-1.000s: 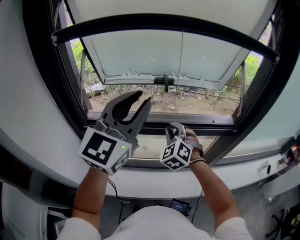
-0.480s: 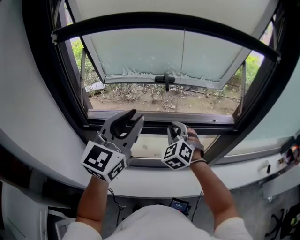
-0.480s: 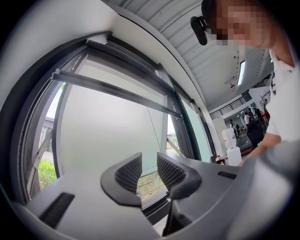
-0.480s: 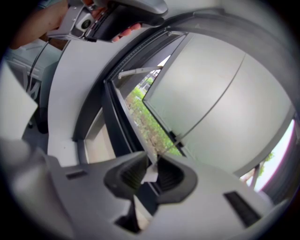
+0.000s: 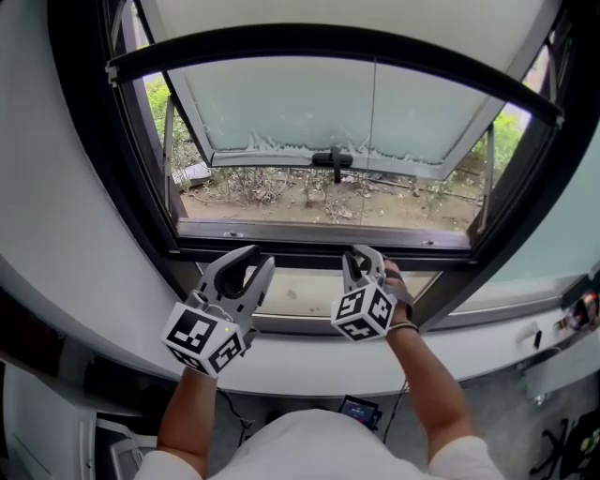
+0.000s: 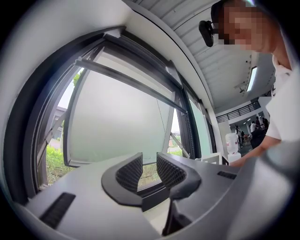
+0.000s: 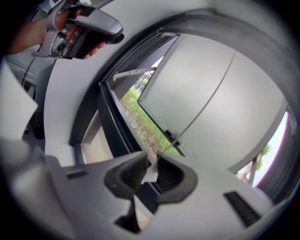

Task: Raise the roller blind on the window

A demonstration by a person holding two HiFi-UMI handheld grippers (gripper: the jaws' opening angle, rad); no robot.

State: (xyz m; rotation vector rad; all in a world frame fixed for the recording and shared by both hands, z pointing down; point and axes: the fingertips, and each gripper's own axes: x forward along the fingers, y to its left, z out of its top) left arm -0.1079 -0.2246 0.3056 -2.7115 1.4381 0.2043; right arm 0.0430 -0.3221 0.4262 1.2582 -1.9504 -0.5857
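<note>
The pale roller blind [image 5: 328,13] sits high in the window, its dark bottom bar [image 5: 328,43] arching across the top. A thin pull cord [image 5: 374,103] hangs from it down the middle. My right gripper [image 5: 362,253] is at the sill, shut on the cord's small white end piece [image 7: 148,172]; the cord [image 7: 206,101] runs taut from its jaws up over the pane. My left gripper [image 5: 256,259] hovers low by the sill to the left, open, its jaws having just closed a little with nothing between them [image 6: 149,162].
Behind the cord a frosted sash [image 5: 300,103] with a black handle [image 5: 335,160] is pushed outward over bare ground and weeds [image 5: 309,197]. The white sill [image 5: 300,291] lies under both grippers. Dark window frame [image 5: 141,178] borders left and right. A small device [image 5: 359,409] lies on the floor.
My left gripper has dropped from in front of the window opening down to sill level. The right gripper has stayed in place on the cord's end.
</note>
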